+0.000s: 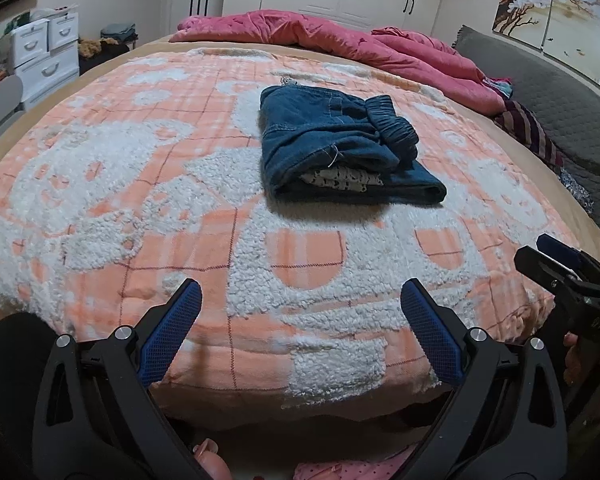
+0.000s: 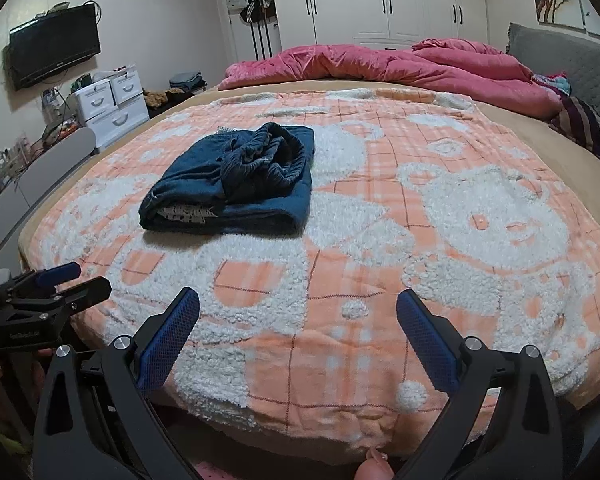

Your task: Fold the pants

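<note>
We see the pants (image 1: 340, 144) folded in a bundle on the blanket (image 1: 140, 208) mid-bed; our left tongs (image 1: 300, 332) and right tongs (image 2: 298, 336) hover wide open, empty, near the bed's edge.

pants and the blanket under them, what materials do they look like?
Pants: blue denim by the look, matte, with pale topstitching and a gathered elastic waistband; a printed lining shows at the fold, fabric unclear.
Blanket: plush fleece or sherpa, probably synthetic; curly white pile raised against flat orange check.
</note>
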### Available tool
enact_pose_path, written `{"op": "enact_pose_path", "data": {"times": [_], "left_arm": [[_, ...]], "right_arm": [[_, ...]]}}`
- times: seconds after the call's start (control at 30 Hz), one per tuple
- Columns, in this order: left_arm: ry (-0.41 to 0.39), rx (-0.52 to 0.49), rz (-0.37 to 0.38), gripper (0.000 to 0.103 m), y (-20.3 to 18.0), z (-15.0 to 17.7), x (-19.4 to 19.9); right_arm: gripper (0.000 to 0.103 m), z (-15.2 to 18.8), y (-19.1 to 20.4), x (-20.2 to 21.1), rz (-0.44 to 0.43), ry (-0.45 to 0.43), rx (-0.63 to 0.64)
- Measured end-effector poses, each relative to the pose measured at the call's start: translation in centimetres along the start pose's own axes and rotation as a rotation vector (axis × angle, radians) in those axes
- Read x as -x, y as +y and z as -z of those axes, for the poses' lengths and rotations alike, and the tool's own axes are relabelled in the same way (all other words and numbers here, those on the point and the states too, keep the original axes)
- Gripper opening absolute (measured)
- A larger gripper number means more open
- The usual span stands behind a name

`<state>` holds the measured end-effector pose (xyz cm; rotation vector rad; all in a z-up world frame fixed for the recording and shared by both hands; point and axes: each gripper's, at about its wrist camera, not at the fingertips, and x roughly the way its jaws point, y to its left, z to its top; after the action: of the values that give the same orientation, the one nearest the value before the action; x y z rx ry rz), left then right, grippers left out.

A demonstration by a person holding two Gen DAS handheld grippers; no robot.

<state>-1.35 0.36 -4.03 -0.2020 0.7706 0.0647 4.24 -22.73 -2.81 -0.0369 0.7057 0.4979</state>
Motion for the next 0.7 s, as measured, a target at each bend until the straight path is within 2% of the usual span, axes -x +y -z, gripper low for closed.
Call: {"op": "enact_pose_path", "data": {"times": [0.7], "left_arm": [[0.001, -0.002, -0.007, 0.094, -0.3, 0.2, -0.4]], "right_arm": [[0.099, 0.8, -0.5, -1.0, 0.005, 0.017, -0.010]]}}
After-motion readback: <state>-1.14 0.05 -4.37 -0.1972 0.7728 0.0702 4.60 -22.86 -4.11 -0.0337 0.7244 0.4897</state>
